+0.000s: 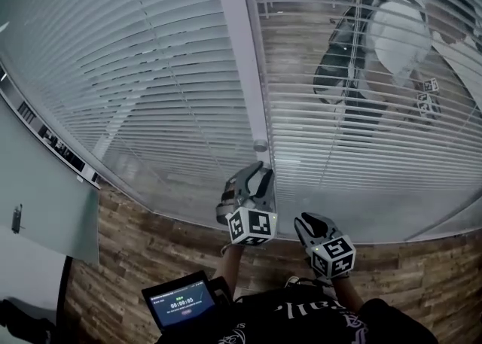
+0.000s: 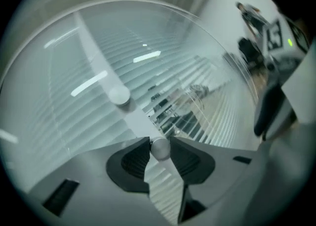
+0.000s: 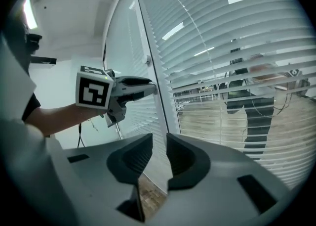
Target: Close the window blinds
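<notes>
The left gripper [image 1: 260, 172] is raised to the white vertical frame post [image 1: 239, 49] between two glass panels, its jaws clasped on a small round silver knob [image 2: 159, 150] on that post, just below a second knob [image 2: 118, 95]. The right gripper [image 3: 159, 138] hangs just beside it, lower down, jaws slightly parted with nothing between them. The window blinds [image 1: 361, 109] right of the post have slats tilted open enough to show a room beyond.
</notes>
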Demonstrator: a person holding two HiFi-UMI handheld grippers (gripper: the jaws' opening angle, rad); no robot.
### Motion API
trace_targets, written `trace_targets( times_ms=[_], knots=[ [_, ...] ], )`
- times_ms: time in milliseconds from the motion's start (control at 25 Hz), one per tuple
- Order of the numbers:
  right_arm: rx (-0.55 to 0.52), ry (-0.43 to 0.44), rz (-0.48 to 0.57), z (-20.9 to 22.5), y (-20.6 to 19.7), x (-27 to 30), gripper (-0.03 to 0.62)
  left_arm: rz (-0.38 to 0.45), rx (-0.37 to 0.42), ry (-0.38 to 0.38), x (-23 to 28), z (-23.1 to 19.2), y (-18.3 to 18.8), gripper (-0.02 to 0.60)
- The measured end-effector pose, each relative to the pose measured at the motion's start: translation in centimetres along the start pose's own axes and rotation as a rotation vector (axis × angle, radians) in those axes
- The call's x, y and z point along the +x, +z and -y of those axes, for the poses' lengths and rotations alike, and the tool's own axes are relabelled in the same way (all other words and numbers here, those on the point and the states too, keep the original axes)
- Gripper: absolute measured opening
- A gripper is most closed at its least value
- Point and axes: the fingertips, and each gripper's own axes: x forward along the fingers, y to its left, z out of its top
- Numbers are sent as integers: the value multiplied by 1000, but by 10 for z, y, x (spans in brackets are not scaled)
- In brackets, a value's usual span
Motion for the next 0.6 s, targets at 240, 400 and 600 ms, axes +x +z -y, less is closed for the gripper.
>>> trace_targets(
  times_ms=[240, 400, 600],
  knots=[
    [35, -11, 6, 2, -6, -12, 100, 236, -1320, 49, -11, -20, -7, 127],
    [37, -36, 8, 14, -13, -19, 100, 335, -1664, 24, -9, -18, -11, 127],
    [27, -40, 17, 17, -1, -36, 100, 24, -485, 98, -20, -3, 10, 154]
  ],
)
